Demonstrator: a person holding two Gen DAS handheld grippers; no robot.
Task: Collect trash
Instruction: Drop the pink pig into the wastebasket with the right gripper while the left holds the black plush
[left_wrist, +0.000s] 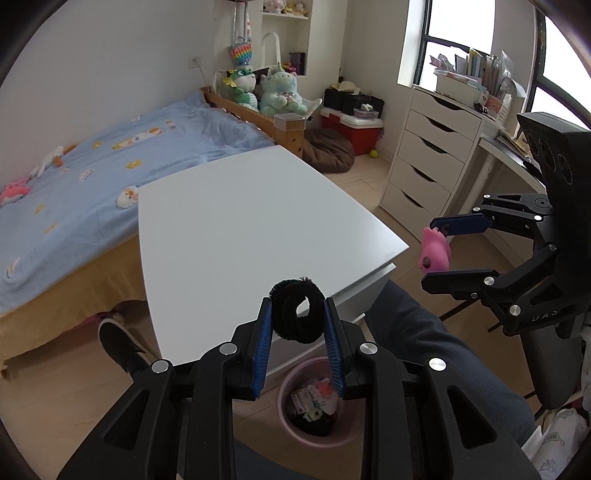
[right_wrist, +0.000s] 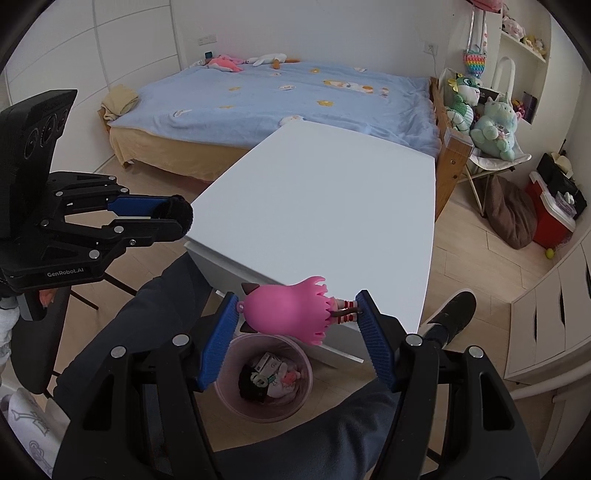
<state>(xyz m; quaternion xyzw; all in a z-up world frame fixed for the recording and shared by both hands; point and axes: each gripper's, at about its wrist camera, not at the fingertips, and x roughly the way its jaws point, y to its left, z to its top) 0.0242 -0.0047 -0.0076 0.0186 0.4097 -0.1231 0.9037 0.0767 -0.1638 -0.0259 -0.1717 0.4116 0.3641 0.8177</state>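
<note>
My left gripper (left_wrist: 298, 314) is shut on a black fuzzy hair tie (left_wrist: 297, 312) and holds it in the air over the near edge of the white table (left_wrist: 240, 218). My right gripper (right_wrist: 297, 314) is shut on a pink-haired doll figure (right_wrist: 291, 312), held sideways by its head and feet. A pink trash bin (right_wrist: 229, 397) with several bits of trash inside stands on the floor below both grippers; it also shows in the left wrist view (left_wrist: 284, 413). Each gripper shows in the other's view: the right gripper (left_wrist: 439, 251), the left gripper (right_wrist: 177, 218).
A bed with a blue cover (left_wrist: 92, 162) stands behind the table. White drawers (left_wrist: 428, 155) and a desk are at the right. The person's legs (left_wrist: 436, 354) and shoe (left_wrist: 118, 339) flank the bin. Plush toys (left_wrist: 277, 92), a red box (left_wrist: 351, 133) and a brown cushion (left_wrist: 328, 151) are in the far corner.
</note>
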